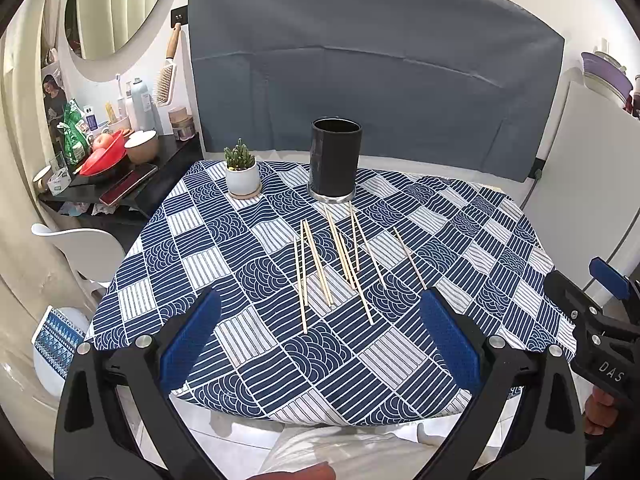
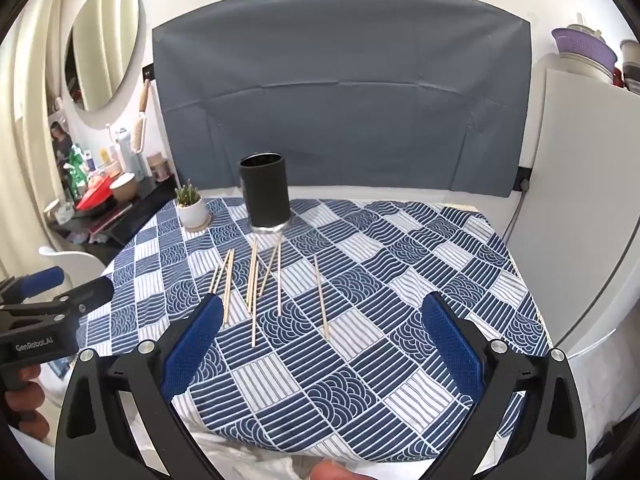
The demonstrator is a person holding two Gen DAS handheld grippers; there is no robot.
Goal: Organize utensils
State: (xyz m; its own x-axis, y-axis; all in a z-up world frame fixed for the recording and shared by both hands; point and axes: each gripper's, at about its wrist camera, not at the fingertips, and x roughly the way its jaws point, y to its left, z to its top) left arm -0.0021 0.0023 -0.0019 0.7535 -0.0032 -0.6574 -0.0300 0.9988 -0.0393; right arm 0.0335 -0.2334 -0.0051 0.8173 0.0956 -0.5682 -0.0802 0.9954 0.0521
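Observation:
Several wooden chopsticks [image 1: 338,258] [image 2: 253,280] lie scattered on the blue-and-white patterned tablecloth [image 1: 460,240] [image 2: 400,264], fanning toward me from a tall black cylindrical holder [image 1: 335,160] [image 2: 265,190] at the back of the table. One chopstick [image 1: 409,258] [image 2: 321,296] lies apart to the right. My left gripper [image 1: 320,312] hangs open above the near table edge, short of the chopsticks, nothing between its blue pads. My right gripper [image 2: 322,316] is open too and empty; it also shows at the left wrist view's right edge [image 1: 580,292].
A small potted cactus [image 1: 241,170] [image 2: 191,206] stands left of the holder. A cluttered dark side table [image 1: 120,172] and a white chair [image 1: 80,248] sit to the left. A white cabinet [image 2: 580,200] stands at the right. A grey cloth [image 2: 340,100] covers the wall behind.

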